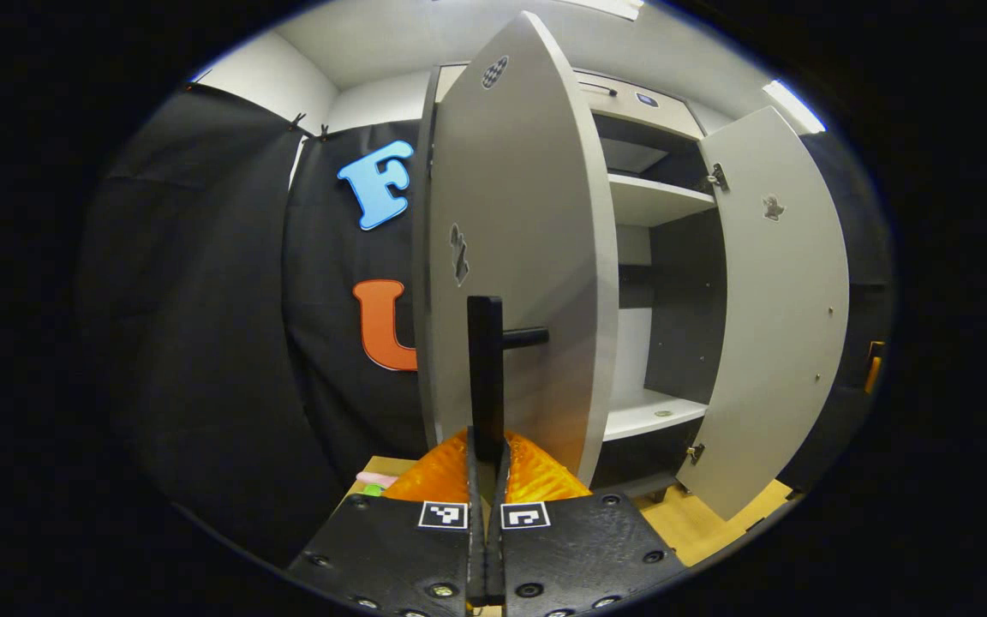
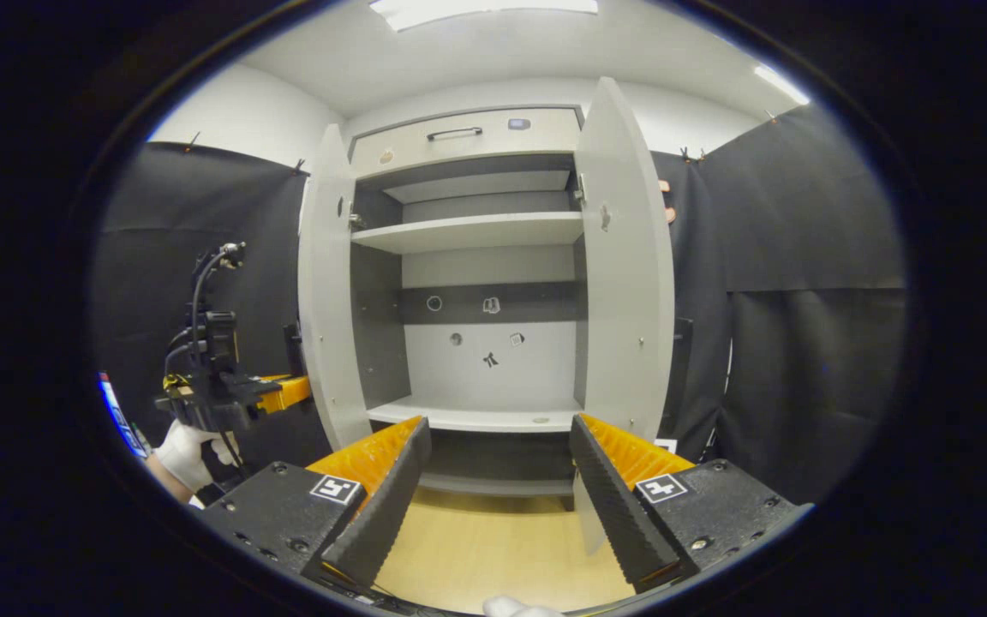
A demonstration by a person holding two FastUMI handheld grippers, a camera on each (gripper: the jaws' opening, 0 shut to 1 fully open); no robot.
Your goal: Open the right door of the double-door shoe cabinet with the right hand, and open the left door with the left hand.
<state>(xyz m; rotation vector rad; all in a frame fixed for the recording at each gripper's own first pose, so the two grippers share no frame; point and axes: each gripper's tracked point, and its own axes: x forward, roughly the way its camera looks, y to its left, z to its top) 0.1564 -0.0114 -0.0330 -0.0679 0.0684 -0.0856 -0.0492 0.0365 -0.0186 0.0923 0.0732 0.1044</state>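
One shoe cabinet (image 2: pixel 468 137) is seen, with two doors, both swung open. In the right gripper view the left door (image 2: pixel 326 291) and the right door (image 2: pixel 626 257) stand out to either side of the opening, and two shelves are counted inside: an upper shelf (image 2: pixel 468 231) and a lower shelf (image 2: pixel 476 417). One drawer with one handle is seen across the top.

In the left gripper view the left gripper (image 1: pixel 487 463) is pressed together on the black bar handle (image 1: pixel 485 377) of the left door (image 1: pixel 511 257), both fingers bearing on it; the door's free edge is turned toward the camera. The right door (image 1: pixel 772 317) stands well apart, with the open interior between the two.

In the right gripper view the right gripper (image 2: pixel 498 480) is spread wide and holds nothing; open wooden floor (image 2: pixel 493 548) lies between its fingers and the cabinet base. The left gripper (image 2: pixel 284 392) is seen at the left door's outer face, held by a gloved hand (image 2: pixel 189 454).
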